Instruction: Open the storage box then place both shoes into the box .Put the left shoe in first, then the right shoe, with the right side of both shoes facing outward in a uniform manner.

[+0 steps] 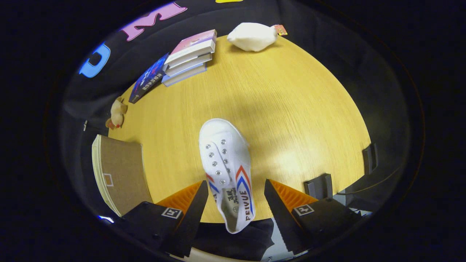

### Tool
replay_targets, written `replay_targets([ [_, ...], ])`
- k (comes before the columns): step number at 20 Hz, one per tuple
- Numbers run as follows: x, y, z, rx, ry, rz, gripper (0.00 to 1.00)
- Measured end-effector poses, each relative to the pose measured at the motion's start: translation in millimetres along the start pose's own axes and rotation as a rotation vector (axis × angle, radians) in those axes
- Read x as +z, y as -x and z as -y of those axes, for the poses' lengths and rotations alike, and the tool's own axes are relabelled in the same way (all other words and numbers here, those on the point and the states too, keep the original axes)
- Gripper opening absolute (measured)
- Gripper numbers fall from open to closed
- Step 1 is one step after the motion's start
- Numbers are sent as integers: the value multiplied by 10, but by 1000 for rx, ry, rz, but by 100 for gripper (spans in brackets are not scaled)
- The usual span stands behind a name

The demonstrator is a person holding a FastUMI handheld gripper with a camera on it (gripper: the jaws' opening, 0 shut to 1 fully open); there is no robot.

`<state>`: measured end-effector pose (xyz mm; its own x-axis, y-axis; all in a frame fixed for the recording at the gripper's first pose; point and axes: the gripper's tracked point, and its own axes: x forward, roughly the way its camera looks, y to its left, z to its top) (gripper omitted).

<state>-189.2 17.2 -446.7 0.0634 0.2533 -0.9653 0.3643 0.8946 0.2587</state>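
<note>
A white canvas shoe [225, 160] with red and blue stripes lies lengthwise between my fingers, toe pointing away over the wooden table [291, 109], heel opening close to me past the table's near edge. My gripper [235, 181] is open around its rear half. The left fingertip [201, 193] is at the shoe's side and the right fingertip [271, 193] stands a little apart from it. I cannot tell whether the shoe rests on the table or is lifted. The brown fabric storage box [118, 174] sits left of the fingers at the table's edge, its lid down.
A stack of books [189, 56] and a dark book [149, 78] lie at the far left. A white soft object with a tag [253, 36] sits at the far edge. A small tan toy [117, 113] is beyond the box. Black clamps [319, 185] grip the right edge.
</note>
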Motion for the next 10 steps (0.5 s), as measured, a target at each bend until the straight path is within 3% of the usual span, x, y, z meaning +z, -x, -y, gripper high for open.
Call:
replay_targets([
  [4,-46,-266,48,13,15,-77,92],
  [6,-75,-330,-37,53,18,-106,81],
  [7,-96,-396,-20,41,36,-118,65],
  [8,-85,-376,73,11,67,-131,61],
  [9,-91,-372,55,22,81,-128,37],
  [10,-58,-361,60,27,91,-115,36],
])
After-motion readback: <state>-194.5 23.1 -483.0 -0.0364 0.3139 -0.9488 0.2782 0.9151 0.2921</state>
